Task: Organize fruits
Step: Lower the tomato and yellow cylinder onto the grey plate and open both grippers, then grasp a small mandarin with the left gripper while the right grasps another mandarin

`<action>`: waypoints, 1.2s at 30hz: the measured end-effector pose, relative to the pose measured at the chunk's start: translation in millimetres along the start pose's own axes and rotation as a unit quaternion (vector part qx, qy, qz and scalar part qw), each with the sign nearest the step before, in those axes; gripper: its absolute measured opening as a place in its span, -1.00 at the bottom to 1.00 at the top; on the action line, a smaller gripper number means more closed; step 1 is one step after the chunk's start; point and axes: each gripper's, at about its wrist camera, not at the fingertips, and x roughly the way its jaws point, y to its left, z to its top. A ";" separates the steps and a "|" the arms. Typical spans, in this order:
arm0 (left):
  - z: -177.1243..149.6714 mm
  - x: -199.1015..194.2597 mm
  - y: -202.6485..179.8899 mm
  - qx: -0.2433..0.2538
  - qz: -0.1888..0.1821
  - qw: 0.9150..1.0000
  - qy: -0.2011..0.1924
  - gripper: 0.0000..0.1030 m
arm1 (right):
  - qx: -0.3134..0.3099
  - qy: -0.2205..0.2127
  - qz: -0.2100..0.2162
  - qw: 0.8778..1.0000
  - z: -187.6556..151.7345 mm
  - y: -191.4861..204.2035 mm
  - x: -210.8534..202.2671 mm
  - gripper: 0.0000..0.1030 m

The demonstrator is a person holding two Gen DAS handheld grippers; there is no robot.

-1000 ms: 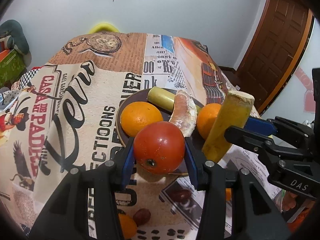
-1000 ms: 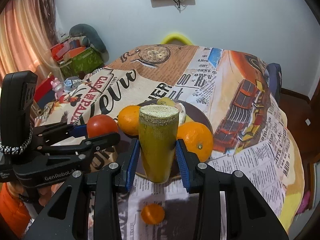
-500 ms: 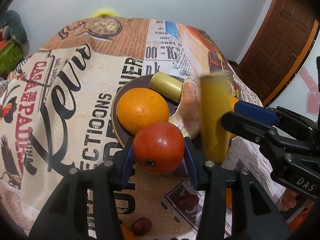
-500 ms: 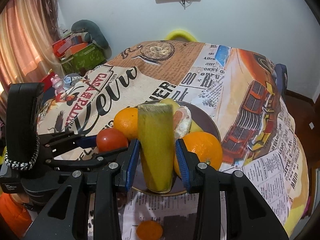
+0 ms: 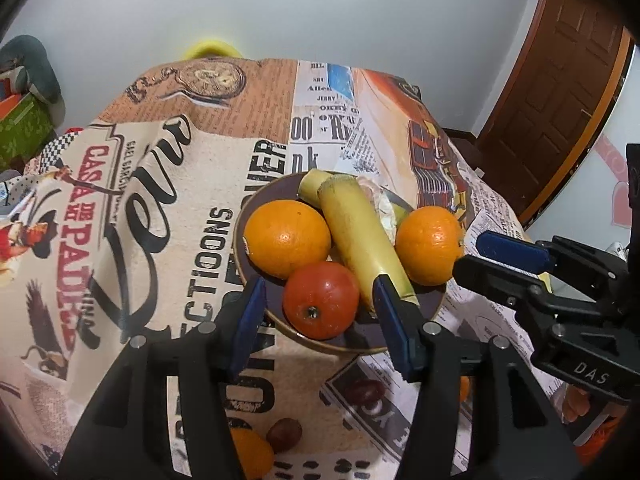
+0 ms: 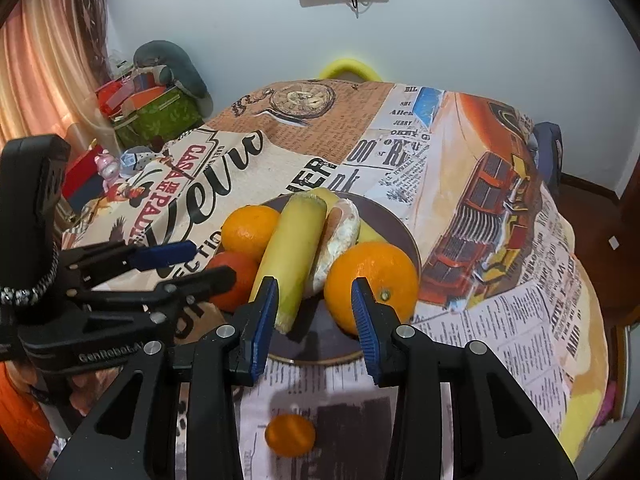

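A dark plate [image 5: 240, 240] holds two oranges [image 5: 286, 238] [image 5: 428, 244], a peeled citrus segment [image 6: 340, 232] and a short yellow piece at the back. A red tomato [image 5: 320, 300] rests on the plate's near edge between the jaws of my left gripper [image 5: 318, 284]. These jaws are opening, with a gap on both sides of the tomato. A yellow-green stalk [image 6: 292, 248] lies slanted between the oranges. Its near end is beside the left finger of my right gripper [image 6: 313, 282], which is open and grips nothing.
On the printed tablecloth in front of the plate lie a small orange [image 6: 290, 434] and two brown fruits [image 5: 284, 434] [image 5: 366, 392]. The two grippers stand close side by side. The table drops off at the right, towards a wooden door [image 5: 560, 100].
The left jaws have spread off the tomato, which now sits on the plate. The stalk went from upright in the right gripper to lying on the plate, free of the pads.
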 end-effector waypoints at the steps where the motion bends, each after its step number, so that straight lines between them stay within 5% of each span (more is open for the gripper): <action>1: -0.2 -4.4 -0.5 0.002 0.002 1.000 -0.003 0.07 | -0.001 -0.001 -0.001 1.000 -1.1 1.2 -3.1 -0.32; 21: -28.7 -95.9 8.6 0.012 0.035 0.998 -0.048 0.16 | -0.001 -0.023 -0.025 0.999 -29.3 26.1 -61.0 -0.14; 36: -75.0 -78.5 29.7 0.006 0.050 0.999 0.006 0.17 | 0.004 0.026 -0.032 0.999 -60.4 33.3 -42.7 -0.13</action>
